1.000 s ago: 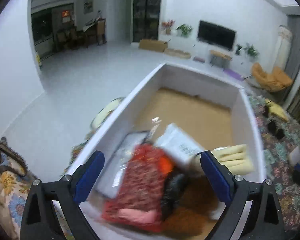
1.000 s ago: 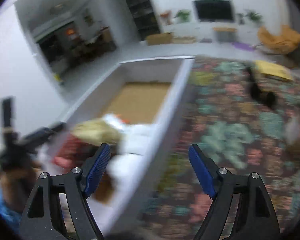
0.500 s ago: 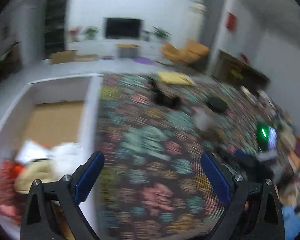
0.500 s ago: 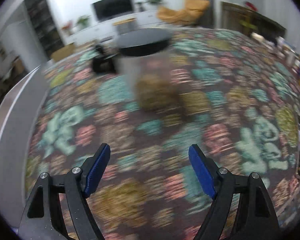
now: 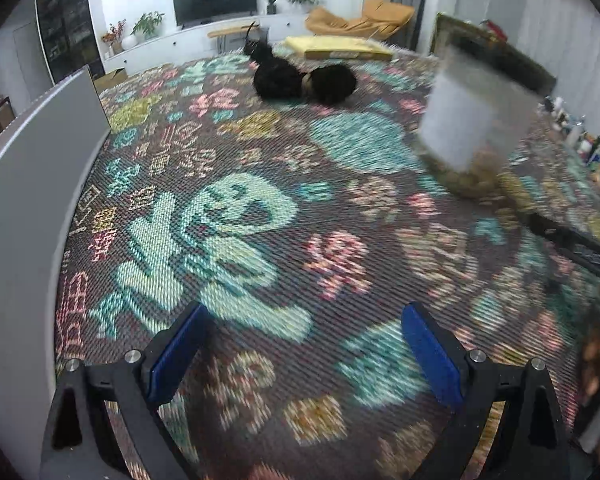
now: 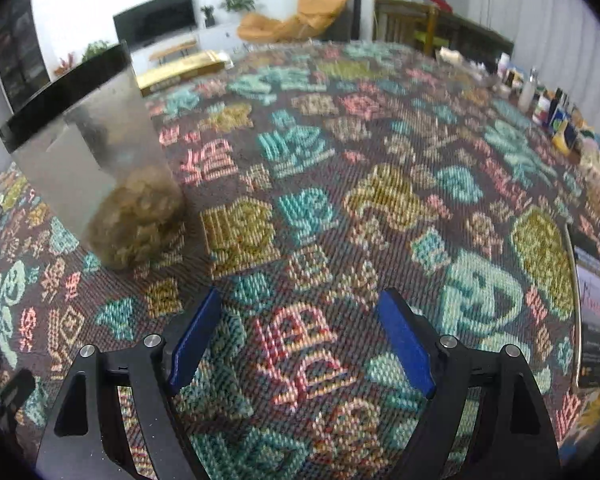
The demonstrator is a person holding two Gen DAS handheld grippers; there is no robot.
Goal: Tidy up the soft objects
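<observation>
Woven patterned tablecloth | frosted cylindrical jar | left gripper, right gripper apart, empty

Under my tongs the tabletop is covered edge to edge by a woven cloth of dark ground with teal, pink and mustard figures. A clear jar with a black lid stands on it, tan lumps filling its bottom part; from my left side it shows blurred. Farther back lie two black fluffy bundles, touching each other, and behind them a flat yellow packet. A white box wall rises along the cloth's left edge. Small bottles and packs crowd the far right edge, and a dark booklet lies flat near the right rim.
</observation>
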